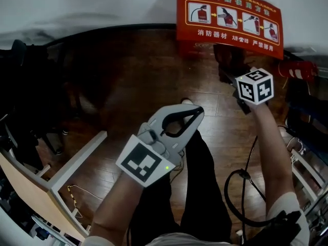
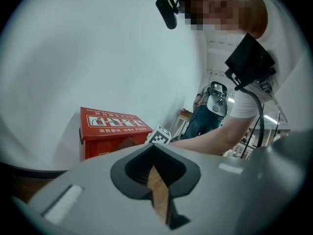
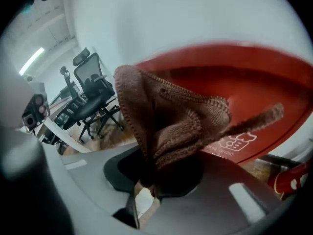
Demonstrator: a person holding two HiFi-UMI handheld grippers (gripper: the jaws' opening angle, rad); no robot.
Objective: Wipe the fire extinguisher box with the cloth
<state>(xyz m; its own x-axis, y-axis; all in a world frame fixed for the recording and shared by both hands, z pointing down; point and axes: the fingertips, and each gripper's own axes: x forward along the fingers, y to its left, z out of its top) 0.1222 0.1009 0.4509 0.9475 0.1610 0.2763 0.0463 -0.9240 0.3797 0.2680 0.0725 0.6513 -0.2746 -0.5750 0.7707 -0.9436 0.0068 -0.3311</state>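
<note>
The red fire extinguisher box (image 1: 229, 15) stands against the white wall, its lid printed with instruction pictures. My right gripper (image 1: 233, 72) is right in front of the box, shut on a brown knitted cloth (image 1: 230, 59). In the right gripper view the cloth (image 3: 171, 124) bunches out of the right gripper (image 3: 146, 195) and hangs just before the box's red face (image 3: 259, 89). My left gripper (image 1: 196, 109) hovers lower, over the wooden floor, shut with nothing in it. From the left gripper (image 2: 159, 190) the box (image 2: 110, 130) shows at a distance.
A red fire extinguisher (image 1: 298, 69) lies right of the box. A white desk frame (image 1: 69, 165) stands at the left, with dark office chairs (image 3: 93, 94) beyond it. A black cable (image 1: 245, 188) loops by the person's dark-trousered legs (image 1: 197, 188).
</note>
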